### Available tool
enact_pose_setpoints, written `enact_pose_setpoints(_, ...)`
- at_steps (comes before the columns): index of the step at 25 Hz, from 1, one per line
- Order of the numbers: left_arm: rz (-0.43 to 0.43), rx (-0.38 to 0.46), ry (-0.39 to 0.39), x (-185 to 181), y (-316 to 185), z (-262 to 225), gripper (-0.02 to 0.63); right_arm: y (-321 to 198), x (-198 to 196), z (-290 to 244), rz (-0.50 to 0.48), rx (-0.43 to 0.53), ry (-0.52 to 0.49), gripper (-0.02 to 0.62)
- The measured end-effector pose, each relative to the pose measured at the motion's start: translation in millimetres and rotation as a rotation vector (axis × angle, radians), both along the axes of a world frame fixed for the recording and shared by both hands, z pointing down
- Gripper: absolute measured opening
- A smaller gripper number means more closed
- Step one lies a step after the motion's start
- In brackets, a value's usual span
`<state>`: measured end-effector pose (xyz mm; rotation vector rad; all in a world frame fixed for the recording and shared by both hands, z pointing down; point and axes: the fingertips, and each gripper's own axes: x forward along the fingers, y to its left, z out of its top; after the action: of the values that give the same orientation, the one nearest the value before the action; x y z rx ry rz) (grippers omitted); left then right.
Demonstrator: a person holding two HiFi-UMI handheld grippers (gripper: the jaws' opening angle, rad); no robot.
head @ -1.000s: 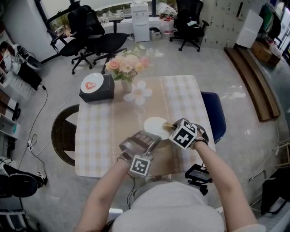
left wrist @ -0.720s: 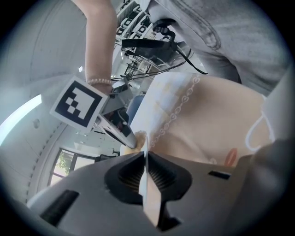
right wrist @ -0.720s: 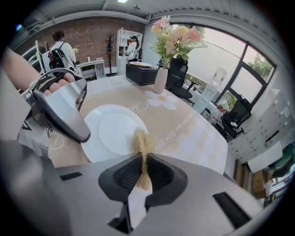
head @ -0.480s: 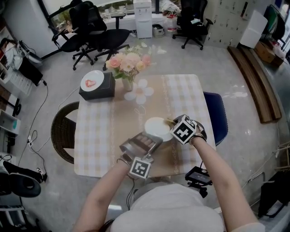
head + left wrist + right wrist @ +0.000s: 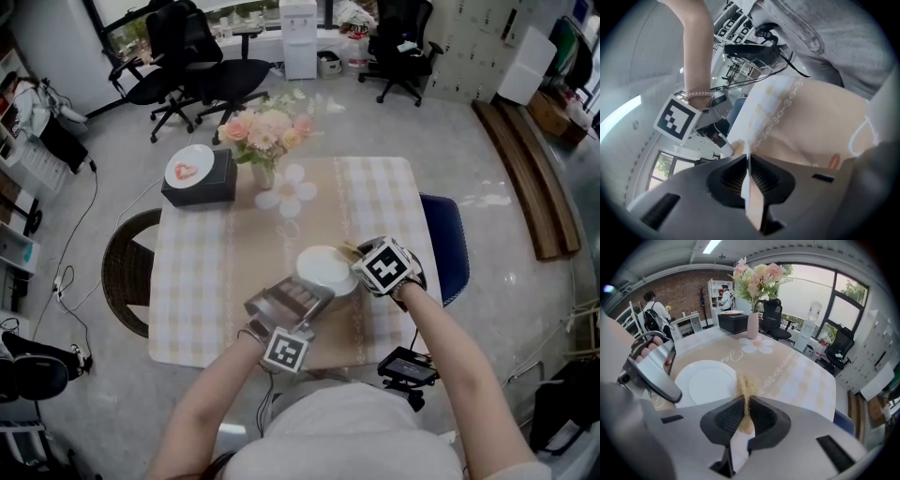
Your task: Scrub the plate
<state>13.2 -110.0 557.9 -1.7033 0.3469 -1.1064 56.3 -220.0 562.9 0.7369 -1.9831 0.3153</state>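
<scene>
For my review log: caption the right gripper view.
Right gripper clamps a straw-bristled white-handled brush near a round white plate.

Floor: pale grey floor (image 5: pixel 450 122), smooth and glossy.
Table: square table (image 5: pixel 375 187) at centre, under a beige checked cloth.
Seats: wicker chair (image 5: pixel 122 281) at the table's 9 o'clock, blue chair (image 5: pixel 448 246) at its 3 o'clock.
Office chairs: black swivel chairs (image 5: pixel 202 80) at 11 o'clock, another (image 5: pixel 398 42) at 1 o'clock.
Dispenser: white water dispenser (image 5: pixel 298 37) at 12 o'clock.
Bench: long wooden bench (image 5: pixel 525 178) at 2 o'clock.
Wall: brick wall (image 5: pixel 679 284).
Windows: tall dark-framed windows (image 5: pixel 820 296), daylight outside.
Light: lit ceiling strip (image 5: pixel 711 246).
</scene>
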Motion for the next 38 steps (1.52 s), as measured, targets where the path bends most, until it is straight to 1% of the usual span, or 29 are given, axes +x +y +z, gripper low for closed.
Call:
enact_pose_setpoints(4,0.005,0.013,-0.007,0.8,-0.6,0.1,0.023,7.8,-15.6,-28.2,-0.051,0.024,-0.075,0.041)
enact_pose_setpoints(10,0.006,0.017,0.000,2.1,-1.2,-0.5,0.023,32.6,-42.5,-50.6,-0.134,-0.002,-0.151,0.041)
enact_pose_setpoints(17,0.000,0.015,0.003,3.0,-1.5,-1.3,0.023,65.0,-67.2,-52.8,-0.207,-0.045,-0.184,0.041)
enact_pose_setpoints(22,0.014,0.023,-0.009,3.7,-0.7,-2.2,0.023,72.7,-72.3,-47.9,-0.244,-0.048,-0.155,0.040)
enact_pose_setpoints(26,0.015,0.026,-0.022,2.7,-0.3,-2.3,0.023,71.2,-73.5,-45.3,-0.276,-0.036,-0.136,0.040)
enact_pose_setpoints(30,0.015,0.027,-0.019,3.6,-0.1,-2.8,0.023,66.8,-72.0,-43.7,-0.311,-0.033,-0.105,0.040)
enact_pose_setpoints(35,0.016,0.018,-0.020,4.8,0.6,-3.4,0.023,54.4,-62.3,-35.0,-0.341,-0.012,-0.009,0.041)
enact_pose_setpoints(38,0.024,0.000,-0.018,7.0,2.8,-0.6,0.023,48.2,-59.4,-29.6,-0.332,-0.027,0.001,0.040)
